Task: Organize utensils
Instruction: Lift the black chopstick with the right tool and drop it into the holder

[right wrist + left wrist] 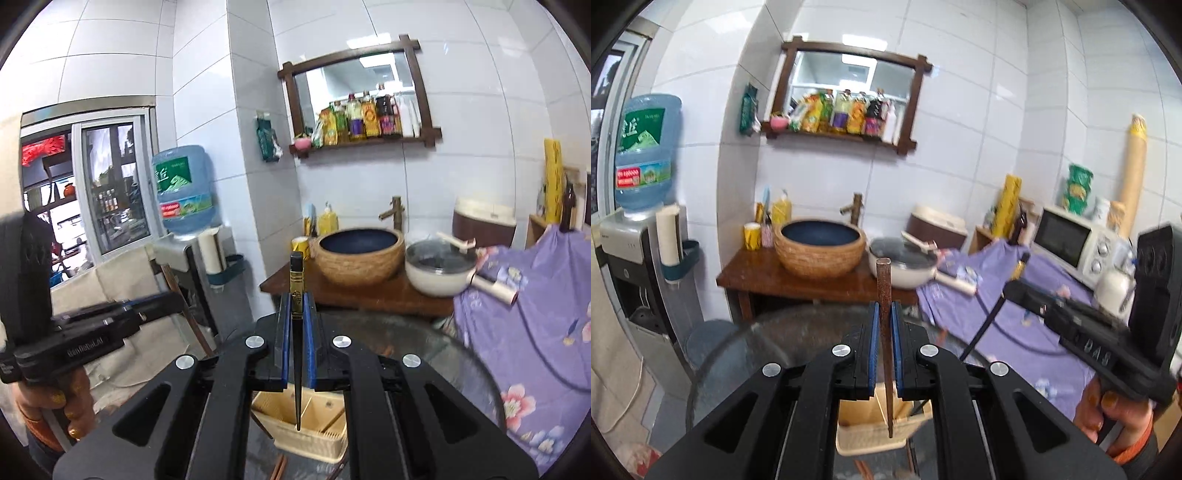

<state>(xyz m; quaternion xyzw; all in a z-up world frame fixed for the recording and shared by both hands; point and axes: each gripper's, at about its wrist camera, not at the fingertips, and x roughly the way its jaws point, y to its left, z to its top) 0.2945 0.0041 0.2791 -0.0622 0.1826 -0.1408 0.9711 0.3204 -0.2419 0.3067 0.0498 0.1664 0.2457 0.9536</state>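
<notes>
Chopsticks: brown chopstick (884, 332) clamped upright in left gripper (885, 332); black chopstick (297, 350) clamped in right gripper (297, 343).
Holder: cream utensil holder (314, 424) directly below both tips, on glass table (424, 350).
Risk: tips may catch the divider, or land in the wrong compartment; which one is unclear.

A home kitchen-washroom corner with white tiled walls. Beyond the fingers, a wooden stand carries a woven-sided basin (820, 251) under a bamboo-style tap (855, 206), with a lidded pot (905, 267) beside it. Above hangs a wood-framed mirror (849, 92) whose shelf holds condiment bottles. A water dispenser (639, 221) stands to the left, a microwave (1071, 243) to the right.
</notes>
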